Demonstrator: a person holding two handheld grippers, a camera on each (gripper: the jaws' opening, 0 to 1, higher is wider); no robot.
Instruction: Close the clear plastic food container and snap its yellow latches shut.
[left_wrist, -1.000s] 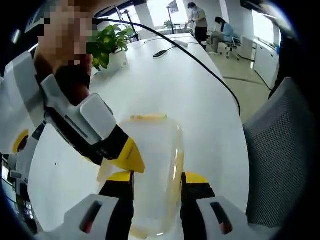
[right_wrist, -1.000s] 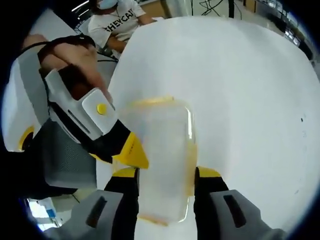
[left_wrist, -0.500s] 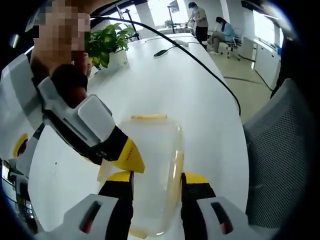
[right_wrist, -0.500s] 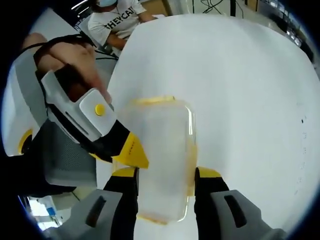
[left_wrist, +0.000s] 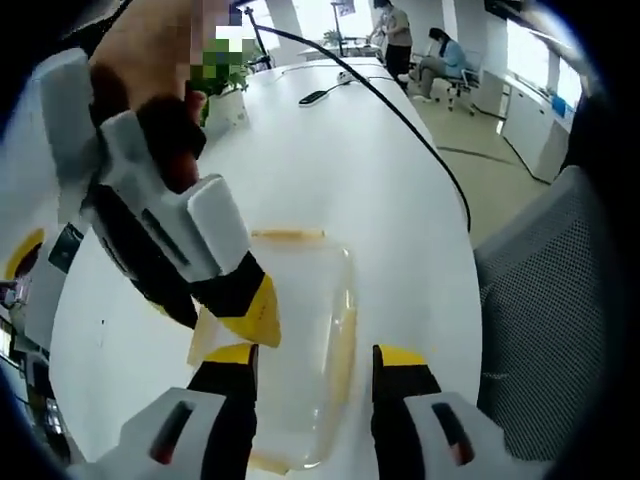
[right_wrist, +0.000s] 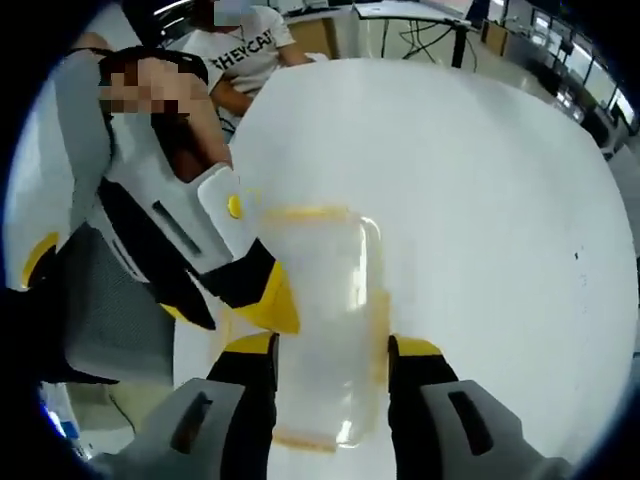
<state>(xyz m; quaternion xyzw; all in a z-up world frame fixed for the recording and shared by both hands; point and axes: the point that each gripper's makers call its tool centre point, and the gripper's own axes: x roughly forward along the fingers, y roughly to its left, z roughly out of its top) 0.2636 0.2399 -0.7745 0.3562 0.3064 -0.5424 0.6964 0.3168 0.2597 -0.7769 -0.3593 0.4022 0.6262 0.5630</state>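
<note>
Left gripper view has the left gripper (left_wrist: 312, 362) low down, its two yellow-tipped jaws spread wide, one on each long side of the clear container (left_wrist: 290, 350). I cannot tell if the jaws touch it. The right gripper (left_wrist: 235, 305) comes in from the other end and points a yellow tip at the box's near edge. In the right gripper view the right gripper (right_wrist: 330, 352) is spread open too, with the box between its jaws.

The box sits flat on the white table (left_wrist: 330, 160). Its lid looks down already. A yellow latch (left_wrist: 287, 235) runs along the far short end and another yellow latch (left_wrist: 342, 340) along one long side. My guess is the step now is snapping latches. Next, a jaw tip should push a latch down while the other claw keeps the box from sliding.

Around it are a black cable (left_wrist: 400, 110), a potted plant (left_wrist: 222, 95) and a grey mesh chair (left_wrist: 545, 330). None of them block the box
</note>
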